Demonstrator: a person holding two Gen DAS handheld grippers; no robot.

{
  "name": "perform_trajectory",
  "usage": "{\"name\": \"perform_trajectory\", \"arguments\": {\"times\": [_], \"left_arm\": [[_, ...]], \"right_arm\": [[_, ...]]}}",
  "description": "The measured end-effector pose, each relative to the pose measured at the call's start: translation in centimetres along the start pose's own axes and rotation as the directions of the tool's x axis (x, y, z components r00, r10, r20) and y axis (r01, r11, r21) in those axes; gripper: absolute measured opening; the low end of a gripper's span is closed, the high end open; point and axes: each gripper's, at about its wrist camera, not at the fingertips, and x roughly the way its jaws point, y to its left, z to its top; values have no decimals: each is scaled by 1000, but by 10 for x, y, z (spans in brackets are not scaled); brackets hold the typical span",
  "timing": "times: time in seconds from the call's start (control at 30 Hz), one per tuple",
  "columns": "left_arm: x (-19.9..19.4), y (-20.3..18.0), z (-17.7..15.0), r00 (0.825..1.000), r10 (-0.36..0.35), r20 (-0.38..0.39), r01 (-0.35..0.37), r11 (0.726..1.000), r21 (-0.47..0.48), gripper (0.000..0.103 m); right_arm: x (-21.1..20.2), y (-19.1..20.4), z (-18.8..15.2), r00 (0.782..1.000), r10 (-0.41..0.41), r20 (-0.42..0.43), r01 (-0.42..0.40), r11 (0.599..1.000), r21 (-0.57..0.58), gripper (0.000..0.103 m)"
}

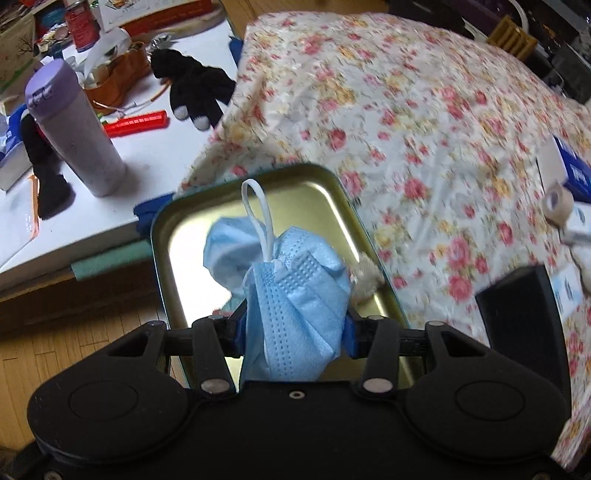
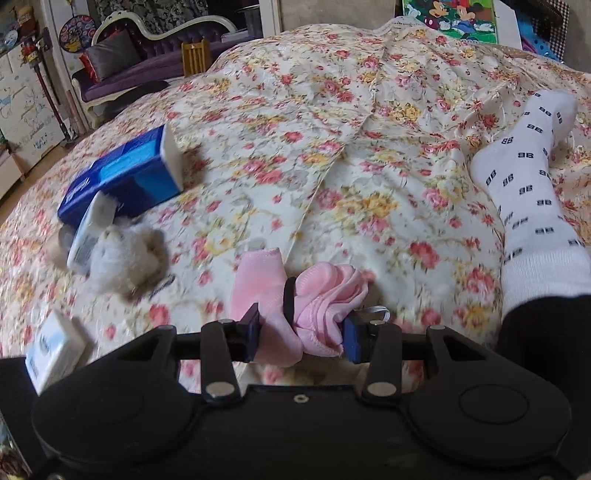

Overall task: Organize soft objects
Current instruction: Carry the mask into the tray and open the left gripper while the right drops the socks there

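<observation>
Glossy metal tin point(image 1: 354, 221), embossed nonwoven mask point(image 1: 295, 291), satiny floral cloth point(image 2: 332, 147), soft pink fabric point(image 2: 321, 295).

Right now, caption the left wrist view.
Left gripper shut on crumpled blue face mask above gold metal tin.

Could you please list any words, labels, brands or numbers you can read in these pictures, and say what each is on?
No text reads with certainty.
White sock: repeated dark marks like "BB".
Blue tissue box: white lettering, blurred.
Purple bottle: lid mark unreadable.
Red can: label too small.
White packet: print blurred.
</observation>
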Motion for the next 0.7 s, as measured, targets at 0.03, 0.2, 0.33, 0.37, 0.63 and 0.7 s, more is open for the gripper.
{"name": "perform_trajectory", "arguments": {"times": [0.03,0.2,0.33,0.37,0.63,0.7], "left_arm": [[2,2,5,1000,3,11,-3,1000,-5,47],[14,0,30,999,15,50,-15,1000,13,47],[29,-5,39,998,37,57,-41,997,60,47],[34,-5,38,998,42,52,-45,997,67,47],[46,9,29,1000,23,10,-24,997,70,47],[40,11,31,999,22,32,-24,998,59,47]], "right_arm": [[-4,3,-3,1000,0,-1,0,1000,-3,43],[-33,24,-13,998,55,-10,-55,998,-6,43],[-74,57,-19,995,93,43,-89,992,-84,43],[-85,66,-21,992,114,53,-108,989,-104,43],[-135,145,-47,945,327,17,-314,922,-227,43],[-136,165,-56,929,370,-26,-365,899,-242,43]]}}
